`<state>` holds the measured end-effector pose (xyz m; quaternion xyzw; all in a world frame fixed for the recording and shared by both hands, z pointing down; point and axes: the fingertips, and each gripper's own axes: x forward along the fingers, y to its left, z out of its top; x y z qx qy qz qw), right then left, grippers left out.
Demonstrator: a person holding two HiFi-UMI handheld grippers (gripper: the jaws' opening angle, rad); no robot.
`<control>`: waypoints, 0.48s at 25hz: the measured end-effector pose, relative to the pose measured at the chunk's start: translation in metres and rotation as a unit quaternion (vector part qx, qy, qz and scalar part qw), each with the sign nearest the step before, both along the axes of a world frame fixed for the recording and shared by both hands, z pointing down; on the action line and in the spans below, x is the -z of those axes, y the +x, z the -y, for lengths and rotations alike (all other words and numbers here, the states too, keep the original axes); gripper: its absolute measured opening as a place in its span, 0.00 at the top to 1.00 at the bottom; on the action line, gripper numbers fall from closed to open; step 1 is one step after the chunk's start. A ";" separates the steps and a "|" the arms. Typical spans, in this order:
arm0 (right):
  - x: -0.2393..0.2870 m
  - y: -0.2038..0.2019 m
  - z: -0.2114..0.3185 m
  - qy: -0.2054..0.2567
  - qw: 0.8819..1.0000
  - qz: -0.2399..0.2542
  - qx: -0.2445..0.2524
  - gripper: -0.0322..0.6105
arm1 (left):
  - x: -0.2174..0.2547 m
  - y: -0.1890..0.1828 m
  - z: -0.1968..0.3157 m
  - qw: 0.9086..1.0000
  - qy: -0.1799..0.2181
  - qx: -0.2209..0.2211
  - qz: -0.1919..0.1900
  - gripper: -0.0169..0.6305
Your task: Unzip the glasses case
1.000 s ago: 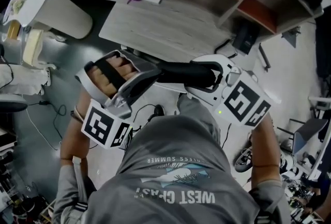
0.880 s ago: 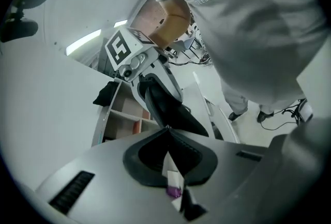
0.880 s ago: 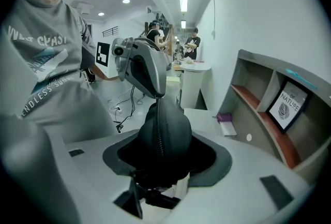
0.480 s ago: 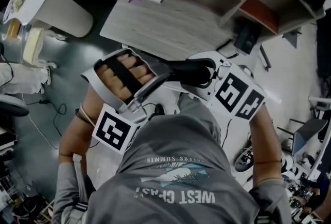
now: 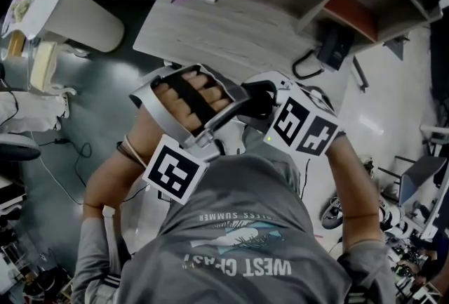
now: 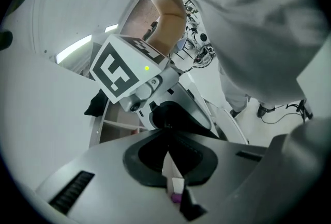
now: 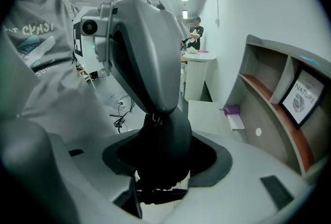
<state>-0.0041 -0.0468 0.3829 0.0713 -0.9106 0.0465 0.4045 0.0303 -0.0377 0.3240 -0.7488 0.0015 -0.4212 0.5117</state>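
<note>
Closed glasses case (image 7: pixel 166 137) in right tool (image 7: pixel 159 179); left tool (image 6: pixel 166 132) pinches zipper pull (image 7: pixel 154 120)

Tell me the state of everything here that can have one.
right gripper: shut on the glasses case.
left gripper: shut on the zipper pull.
glasses case: held in the air, apparently zipped shut.
zipper pull: pinched, at the end of the case.

Left gripper (image 6: pixel 166 137): jaws together, tips pinched at the top of the glasses case (image 7: pixel 163 140). Left hand (image 5: pixel 186 95) is strapped in, left forearm (image 5: pixel 112 176) entering from 7 o'clock. Right gripper (image 7: pixel 158 187): jaws clamped around the case body, aimed toward 10 o'clock. Right forearm (image 5: pixel 351 190) enters from 5 o'clock.
</note>
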 end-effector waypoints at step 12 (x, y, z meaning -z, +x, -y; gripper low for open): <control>-0.039 0.011 0.038 -0.011 0.998 0.042 -0.051 0.57 | -0.032 0.007 0.043 0.981 -0.147 0.065 -0.109 0.94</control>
